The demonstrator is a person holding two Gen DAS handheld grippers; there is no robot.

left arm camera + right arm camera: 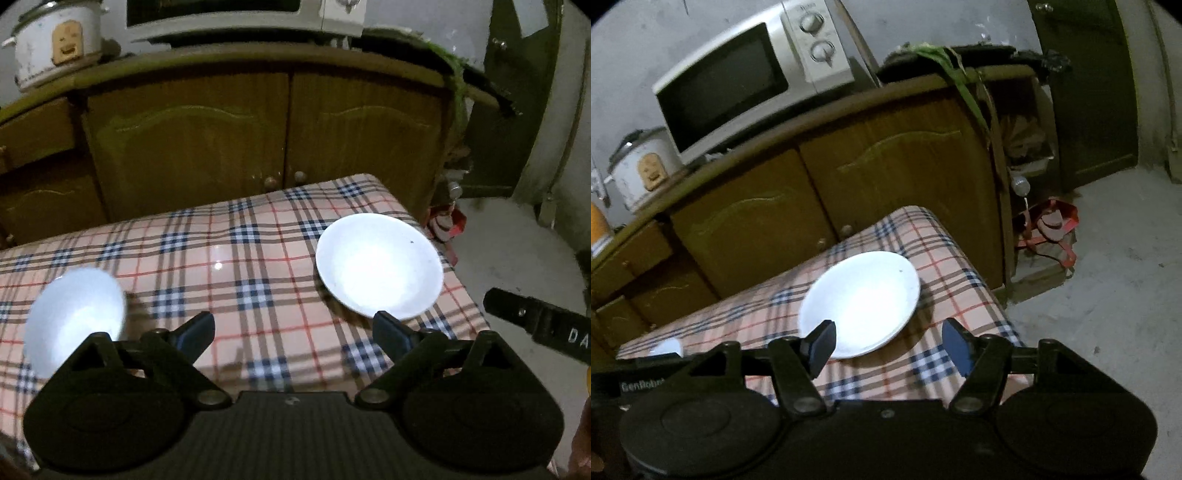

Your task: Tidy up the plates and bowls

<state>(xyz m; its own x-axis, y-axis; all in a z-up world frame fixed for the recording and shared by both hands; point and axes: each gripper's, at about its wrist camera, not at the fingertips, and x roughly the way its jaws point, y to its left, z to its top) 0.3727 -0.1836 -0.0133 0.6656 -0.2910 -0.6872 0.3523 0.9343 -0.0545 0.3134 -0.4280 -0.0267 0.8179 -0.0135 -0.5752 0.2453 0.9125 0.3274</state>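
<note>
Two round, glossy white plates (378, 266) (74, 317) are seen on the checked-cloth table (236, 266), with the left gripper (293, 332) and right gripper (886, 345) both spread wide, nothing gripped.

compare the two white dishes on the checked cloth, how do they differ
The right dish is a wide, shallow plate near the table's right end; the left dish looks narrower and more oval, though it is blurred and partly hidden, so bowl or plate is unclear. The right dish lies ahead of the right gripper, the left dish off to the left gripper's left side. Both are plain white, empty and rest on the checked cloth.
</note>
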